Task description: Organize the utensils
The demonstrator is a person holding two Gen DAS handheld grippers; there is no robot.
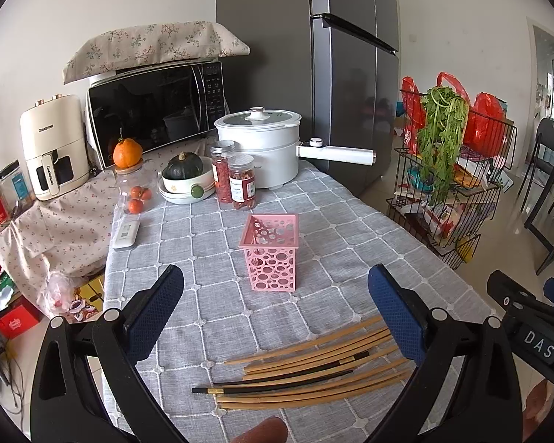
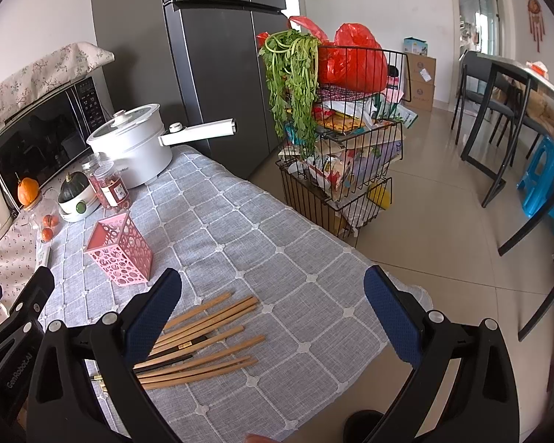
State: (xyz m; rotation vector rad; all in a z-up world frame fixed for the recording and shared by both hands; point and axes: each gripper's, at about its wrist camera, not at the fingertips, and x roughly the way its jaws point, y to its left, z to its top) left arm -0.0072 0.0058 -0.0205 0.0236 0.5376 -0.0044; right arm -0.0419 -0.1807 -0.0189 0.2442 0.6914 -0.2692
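Right ends of the loose bundle of bamboo and black lacquered chopsticks (image 1: 306,373) hidden behind the right finger of the left tool (image 1: 276,288). In the right wrist view, left ends covered by the left finger of the right tool (image 2: 273,289). Inside of the pink perforated plastic holder (image 1: 271,251) mostly out of sight beyond its rim. Near edge of the grey checked desk (image 1: 351,229) cut off below both tools. Jar labels too small to read.
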